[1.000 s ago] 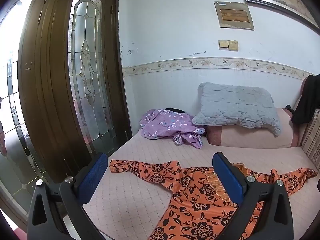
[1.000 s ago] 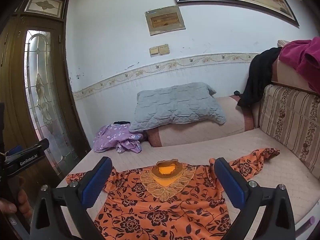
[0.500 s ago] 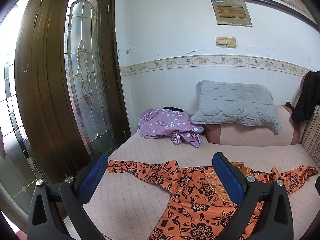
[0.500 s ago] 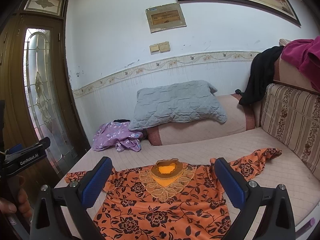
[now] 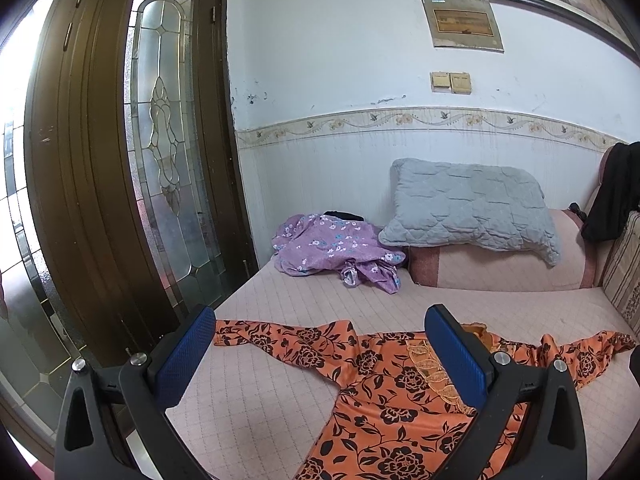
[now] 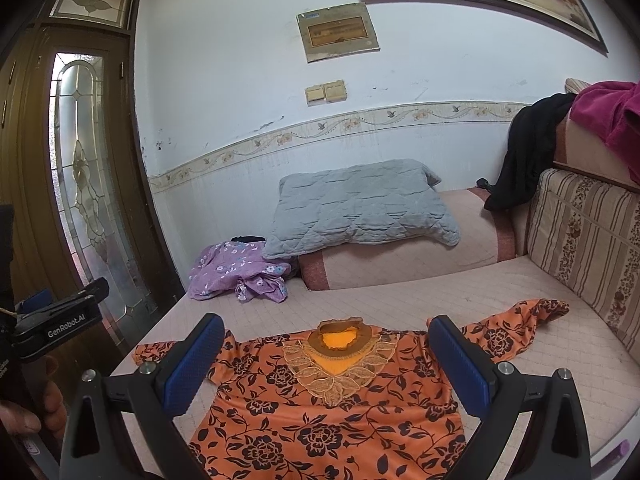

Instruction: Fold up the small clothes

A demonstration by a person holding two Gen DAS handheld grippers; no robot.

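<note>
An orange top with black flowers (image 6: 320, 420) lies flat, front up, on the pink quilted bed, sleeves spread to both sides and a gold lace collar (image 6: 340, 364) facing the wall. In the left wrist view the same orange top (image 5: 384, 396) fills the lower right, its left sleeve (image 5: 280, 340) stretched toward the door. My left gripper (image 5: 320, 356) hovers open above that sleeve and holds nothing. My right gripper (image 6: 326, 364) is open over the collar, apart from the cloth. A hand (image 6: 28, 412) holds the left gripper's body at the right wrist view's left edge.
A crumpled purple flowered garment (image 5: 336, 252) lies near the wall beside a grey quilted pillow (image 5: 468, 208) on a pink bolster (image 6: 404, 260). A brown glass-paned door (image 5: 120, 180) stands left of the bed. A striped cushion (image 6: 588, 248) with dark and magenta clothes on top borders the right.
Both views shifted slightly; the grippers drifted a little back and up from the bed. Both stay open, and the orange top has not moved.
</note>
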